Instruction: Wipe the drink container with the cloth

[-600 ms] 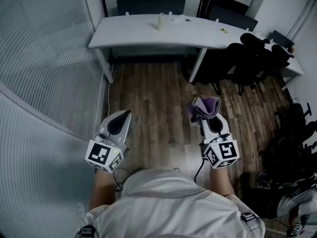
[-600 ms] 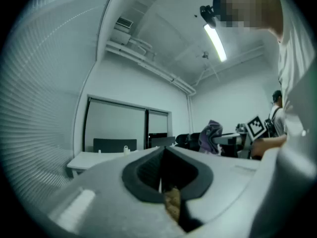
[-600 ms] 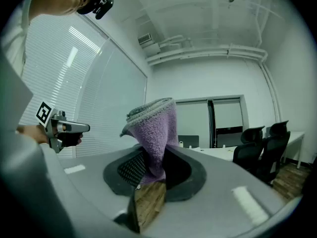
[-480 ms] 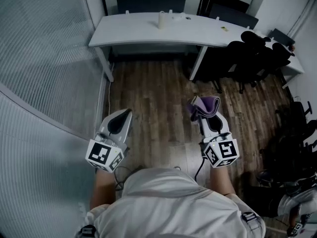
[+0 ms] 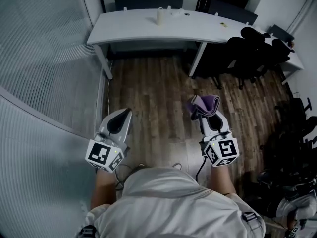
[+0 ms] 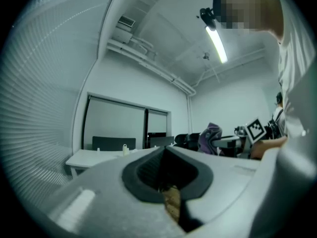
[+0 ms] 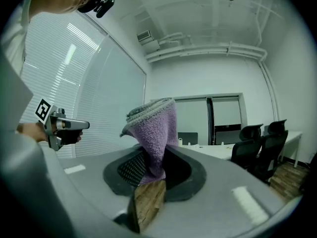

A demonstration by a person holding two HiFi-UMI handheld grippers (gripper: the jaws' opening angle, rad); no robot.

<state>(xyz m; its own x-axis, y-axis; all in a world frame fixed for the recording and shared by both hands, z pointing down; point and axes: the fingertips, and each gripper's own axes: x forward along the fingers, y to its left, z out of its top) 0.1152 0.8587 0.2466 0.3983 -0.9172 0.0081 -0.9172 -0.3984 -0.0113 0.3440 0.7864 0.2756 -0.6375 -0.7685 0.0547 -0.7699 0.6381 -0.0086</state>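
Observation:
A pale drink container (image 5: 160, 16) stands on the white desk (image 5: 133, 33) far ahead of me; in the left gripper view the container (image 6: 125, 149) is a small shape on that desk. My right gripper (image 5: 205, 118) is held level over the wooden floor, shut on a purple cloth (image 5: 206, 105). In the right gripper view the cloth (image 7: 154, 133) stands up out of the jaws of the right gripper (image 7: 148, 180). My left gripper (image 5: 122, 117) is level and shut with nothing in it, its jaws (image 6: 166, 175) closed together. The cloth (image 6: 210, 136) also shows at that view's right.
A glass wall with blinds (image 5: 39, 83) runs along the left. Black office chairs (image 5: 252, 51) crowd the right side of the desk, and a dark chair (image 5: 148, 0) stands behind it. A cable (image 5: 107, 95) trails down the floor by the desk leg.
The head view has tilted slightly, so the desk sits a little higher in the picture. Both grippers and the cloth keep their places.

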